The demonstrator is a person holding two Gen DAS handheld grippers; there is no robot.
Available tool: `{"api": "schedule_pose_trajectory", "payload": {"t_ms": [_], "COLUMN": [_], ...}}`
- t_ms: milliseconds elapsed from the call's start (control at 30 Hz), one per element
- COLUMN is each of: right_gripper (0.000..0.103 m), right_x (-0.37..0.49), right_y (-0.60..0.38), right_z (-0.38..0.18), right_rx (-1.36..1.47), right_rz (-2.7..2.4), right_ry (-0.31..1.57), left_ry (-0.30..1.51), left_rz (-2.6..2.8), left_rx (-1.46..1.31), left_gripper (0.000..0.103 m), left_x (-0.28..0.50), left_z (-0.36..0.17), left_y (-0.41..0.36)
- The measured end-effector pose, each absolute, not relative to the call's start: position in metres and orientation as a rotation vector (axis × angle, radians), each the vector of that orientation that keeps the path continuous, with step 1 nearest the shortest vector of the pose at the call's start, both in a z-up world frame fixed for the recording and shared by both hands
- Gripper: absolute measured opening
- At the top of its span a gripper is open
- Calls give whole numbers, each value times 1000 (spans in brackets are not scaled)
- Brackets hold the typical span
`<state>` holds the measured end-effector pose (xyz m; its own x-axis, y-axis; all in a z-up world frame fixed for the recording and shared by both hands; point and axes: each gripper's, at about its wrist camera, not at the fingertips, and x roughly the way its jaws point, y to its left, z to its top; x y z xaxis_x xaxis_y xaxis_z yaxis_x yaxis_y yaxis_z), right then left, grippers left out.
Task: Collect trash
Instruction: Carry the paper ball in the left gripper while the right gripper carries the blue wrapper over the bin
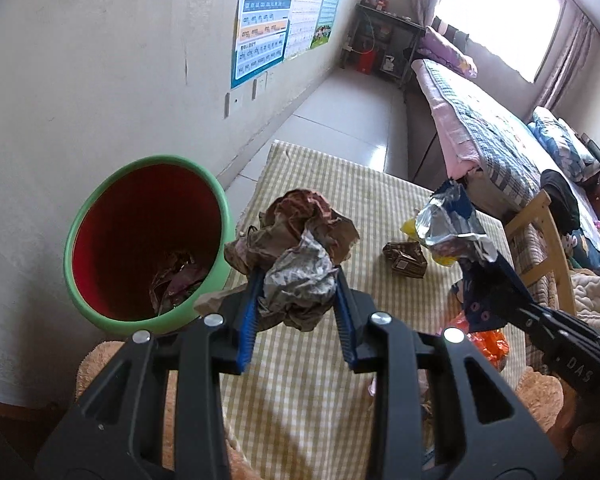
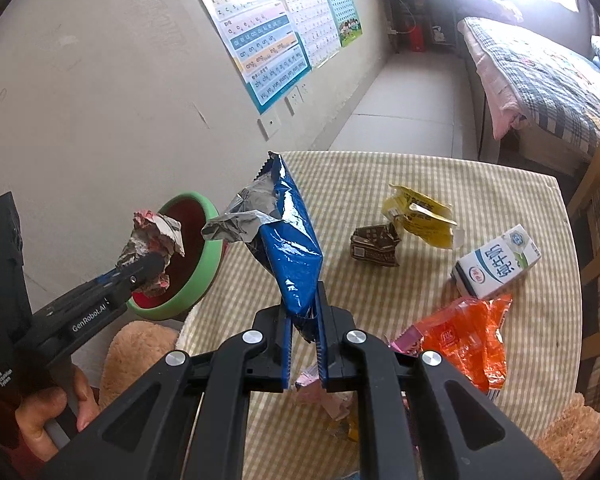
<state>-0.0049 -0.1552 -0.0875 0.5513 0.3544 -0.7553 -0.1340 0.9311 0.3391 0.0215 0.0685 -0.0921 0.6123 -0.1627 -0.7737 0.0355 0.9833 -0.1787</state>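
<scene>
My left gripper [image 1: 298,280] is shut on a crumpled paper wad [image 1: 296,256] and holds it above the table's left edge, just right of the green-rimmed red trash bin [image 1: 140,240]. The wad [image 2: 150,246] and bin [image 2: 180,264] also show in the right wrist view. My right gripper [image 2: 304,312] is shut on a blue foil snack bag [image 2: 290,248], held upright above the table; it also shows in the left wrist view [image 1: 456,220]. On the checked tablecloth [image 2: 480,200] lie a yellow wrapper [image 2: 416,216], a crushed brown carton [image 2: 374,246], a milk carton [image 2: 496,266] and an orange wrapper [image 2: 466,344].
The bin holds some trash at its bottom. A wall with posters [image 2: 260,40] is to the left. A wooden chair [image 1: 540,236] and a bed [image 1: 500,132] stand to the right. Pink scraps [image 2: 320,392] lie under my right gripper.
</scene>
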Motion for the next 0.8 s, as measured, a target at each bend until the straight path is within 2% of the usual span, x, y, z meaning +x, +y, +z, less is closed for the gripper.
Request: {"api": "schedule_pose_trajectory", "payload": {"t_ms": [800], "right_gripper": [11], "right_x": [18], "right_y": [-82], "right_z": [-64], "right_rx": [156], "right_rz": [424], "right_ry": [915], "left_ry": [907], "left_rz": [-6], "left_rx": [-208], "left_gripper": [32], "left_x": [21], "left_z": [-104], "left_y": [113]}}
